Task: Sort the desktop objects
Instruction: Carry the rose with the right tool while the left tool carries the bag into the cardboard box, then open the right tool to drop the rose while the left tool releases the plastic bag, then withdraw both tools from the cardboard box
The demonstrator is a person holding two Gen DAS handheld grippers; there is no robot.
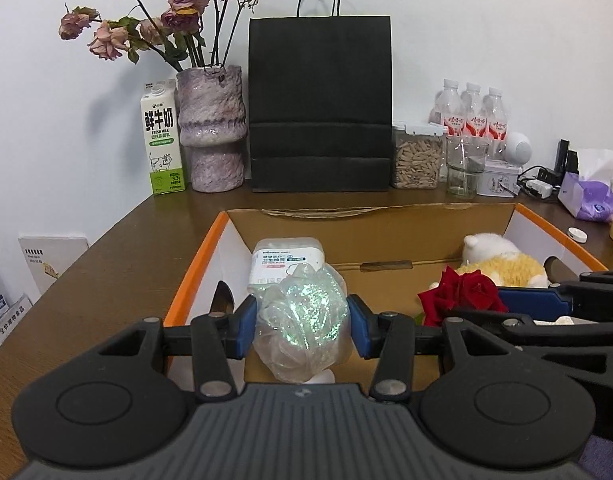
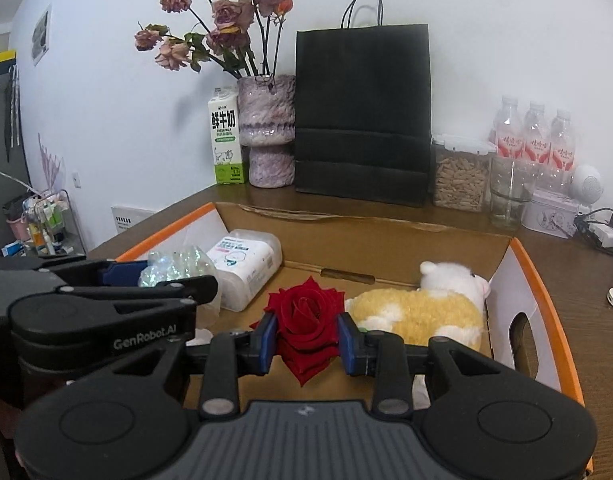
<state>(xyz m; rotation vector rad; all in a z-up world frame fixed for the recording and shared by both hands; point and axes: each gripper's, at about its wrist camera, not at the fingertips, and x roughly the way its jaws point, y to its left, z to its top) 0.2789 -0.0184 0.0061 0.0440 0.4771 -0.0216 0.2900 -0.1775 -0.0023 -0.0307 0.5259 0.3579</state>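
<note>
Rose (image 2: 306, 320) looks soft and crushable, pinched lightly by the right gripper (image 2: 306, 340) above the box (image 2: 546, 280); the left gripper (image 1: 300, 320) squeezes a light, crinkly bag (image 1: 302, 316) beside it.

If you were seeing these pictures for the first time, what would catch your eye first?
Probably the red rose gripped in the right claw over the open cardboard box, beside a plush sheep. Next, the glittery plastic-wrapped bundle in the left claw, with the tall black paper bag against the wall.
</note>
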